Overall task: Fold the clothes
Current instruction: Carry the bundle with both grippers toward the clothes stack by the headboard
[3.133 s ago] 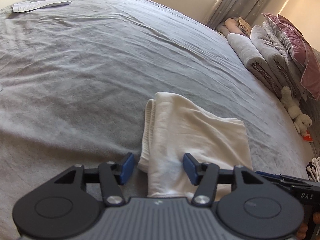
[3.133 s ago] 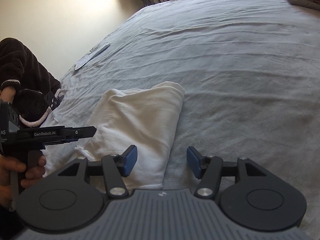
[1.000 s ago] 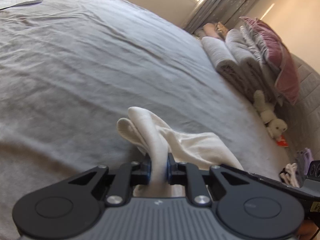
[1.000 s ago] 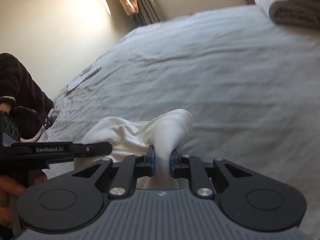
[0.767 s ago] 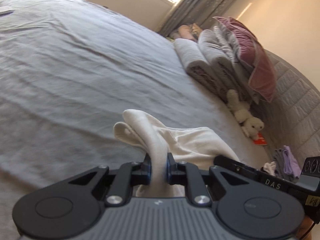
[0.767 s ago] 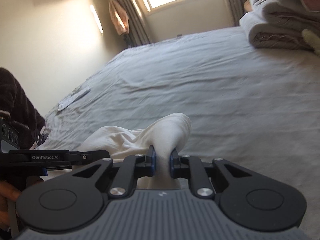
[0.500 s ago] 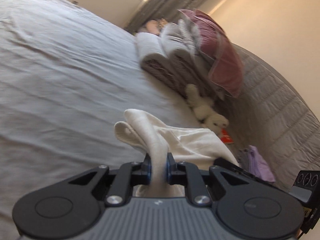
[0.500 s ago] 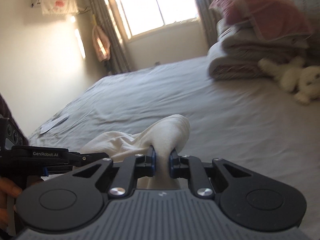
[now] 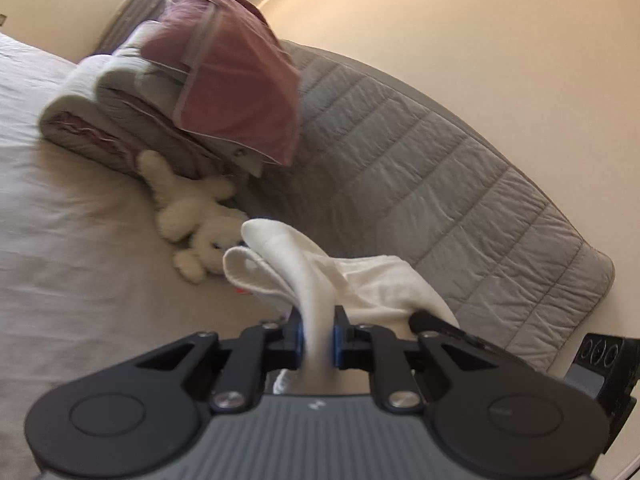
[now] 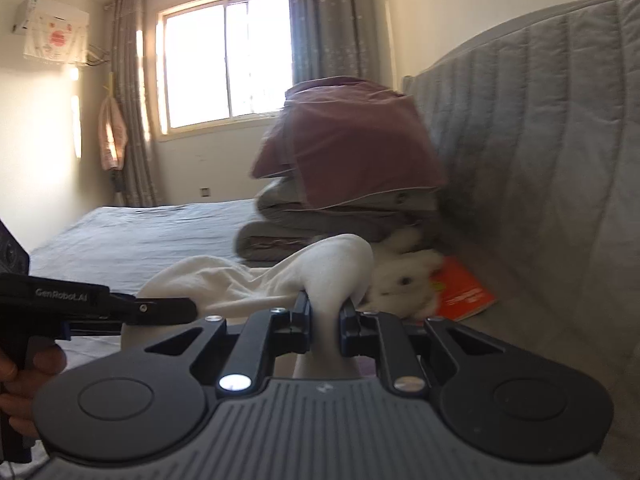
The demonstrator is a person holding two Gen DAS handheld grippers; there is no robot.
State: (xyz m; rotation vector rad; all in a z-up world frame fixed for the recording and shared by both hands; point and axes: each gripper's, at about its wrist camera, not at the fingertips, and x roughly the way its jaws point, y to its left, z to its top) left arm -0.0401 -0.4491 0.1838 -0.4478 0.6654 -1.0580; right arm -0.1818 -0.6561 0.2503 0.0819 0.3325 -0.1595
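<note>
Here, "GenRobot.AI" left gripper (image 10: 168, 306) – white garment (image 10: 332, 272) clamped

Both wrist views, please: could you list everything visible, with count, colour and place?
garment: one, white, bunched, pinched by both grippers
bed: one, grey sheet, below
headboard: one, grey quilted, right
folded bedding: stack, grey, by headboard
pillow: one, maroon, atop bedding
plush toy: one, cream, beside bedding
booklet: one, orange, by toy
window: one, far wall
curtains: grey, flanking window
left hand-held gripper: black, shut on garment
right hand-held gripper: black, shut on garment
</note>
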